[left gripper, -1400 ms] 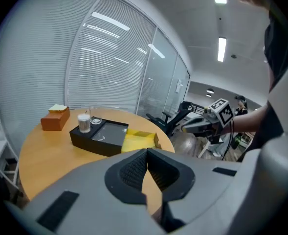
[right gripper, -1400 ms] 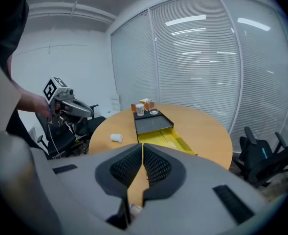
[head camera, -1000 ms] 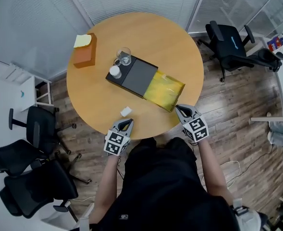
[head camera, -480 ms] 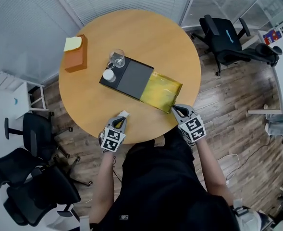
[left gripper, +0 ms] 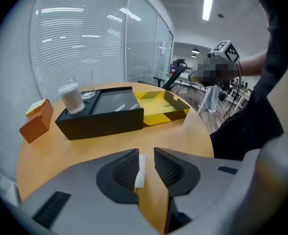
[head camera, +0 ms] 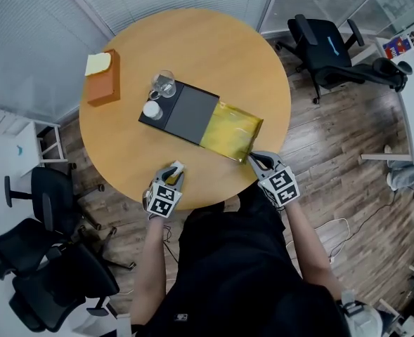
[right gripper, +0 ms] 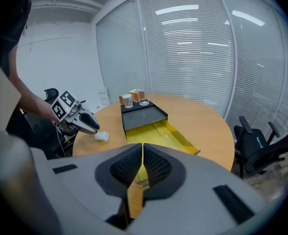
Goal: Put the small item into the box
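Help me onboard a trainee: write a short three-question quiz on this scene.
1. True or false: the item is already in the box.
2. The right gripper is: A) hanging empty over the floor; B) shut on the yellow drawer; C) lifting a chair.
3. Where does the item lie?
Key: 1 false. 2 B. 3 On the table, at the tips of the left gripper; its fingers have just been opening, and the item shows in their gap, ungripped.
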The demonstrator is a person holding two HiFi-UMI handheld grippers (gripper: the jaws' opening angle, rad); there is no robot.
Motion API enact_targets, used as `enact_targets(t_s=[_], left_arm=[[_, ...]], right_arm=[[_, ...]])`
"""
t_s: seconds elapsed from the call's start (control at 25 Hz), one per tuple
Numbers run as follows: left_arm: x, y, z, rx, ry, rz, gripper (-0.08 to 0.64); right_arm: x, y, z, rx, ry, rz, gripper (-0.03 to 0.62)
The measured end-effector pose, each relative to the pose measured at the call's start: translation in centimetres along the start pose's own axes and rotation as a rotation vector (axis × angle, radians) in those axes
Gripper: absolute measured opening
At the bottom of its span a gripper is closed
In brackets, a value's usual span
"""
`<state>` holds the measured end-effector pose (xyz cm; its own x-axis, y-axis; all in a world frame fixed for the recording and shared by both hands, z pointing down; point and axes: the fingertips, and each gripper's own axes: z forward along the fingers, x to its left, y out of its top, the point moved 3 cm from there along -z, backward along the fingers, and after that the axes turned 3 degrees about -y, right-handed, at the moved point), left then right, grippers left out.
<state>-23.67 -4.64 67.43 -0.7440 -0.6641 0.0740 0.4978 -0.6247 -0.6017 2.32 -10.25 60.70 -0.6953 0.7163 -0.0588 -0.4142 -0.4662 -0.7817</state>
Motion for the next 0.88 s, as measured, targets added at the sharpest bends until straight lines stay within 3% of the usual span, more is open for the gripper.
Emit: enact_targets(t_s=[0.32, 0.56, 0.88], left_arm=[[0.6, -0.3, 1.5, 0.084, 0.015, 0.078, 0.161], [1.2, -1.7, 3.2, 0.163, -0.006, 0.088, 0.242], [1.9, -2.7, 4.7, 0.241, 0.012, 0.118, 0.24]], right_arm=[[-1.0, -0.2, 0.2, 0.024, 0.002, 0.003, 0.006], [-0.9, -0.6, 0.5, 0.034, 0.004, 0.009, 0.006], [-1.3, -1.0, 0.5, 0.051, -0.003, 0.022, 0.006]])
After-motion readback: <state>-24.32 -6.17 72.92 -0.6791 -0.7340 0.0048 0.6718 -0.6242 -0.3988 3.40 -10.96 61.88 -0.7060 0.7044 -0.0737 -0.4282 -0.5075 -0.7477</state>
